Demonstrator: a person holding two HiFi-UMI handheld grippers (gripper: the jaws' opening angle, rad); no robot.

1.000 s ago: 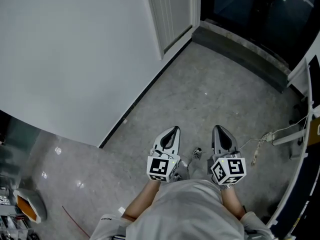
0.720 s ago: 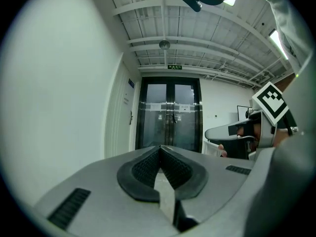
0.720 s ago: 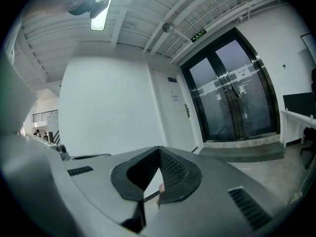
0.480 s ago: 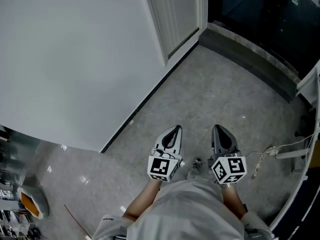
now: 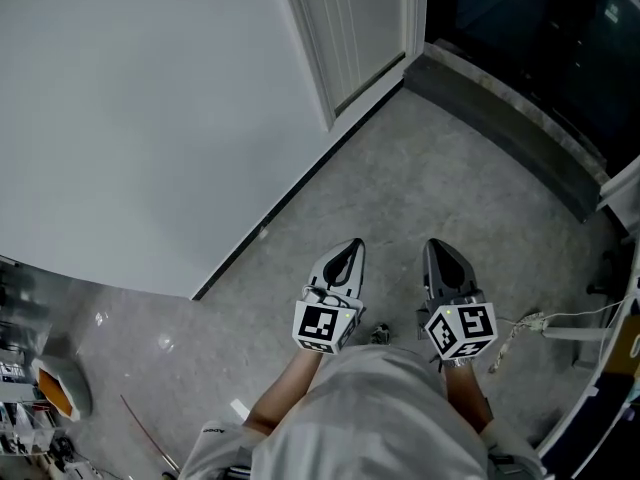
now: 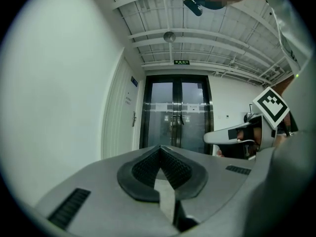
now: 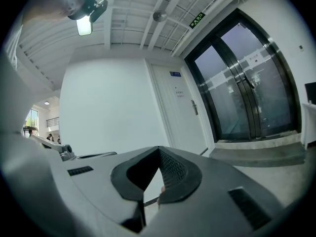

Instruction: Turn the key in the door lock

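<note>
Left gripper (image 5: 351, 247) and right gripper (image 5: 438, 247), pressed together empty, point level; lock (image 7: 193, 108) on white door (image 7: 178, 95) indistinct.

The grey speckled stone floor (image 5: 430, 178) fills the middle and right of the head view. A dark skirting line (image 5: 285, 200) runs diagonally where the floor meets the white wall (image 5: 150, 98) at the left. A raised dark stone step (image 5: 510, 118) crosses the upper right. A pale cable (image 5: 520, 324) lies loose near the right edge. On the glossier floor at the lower left lie a thin red wire (image 5: 143, 426), a small white scrap (image 5: 238, 409) and an orange-and-white object (image 5: 58, 393) too small to identify.
</note>
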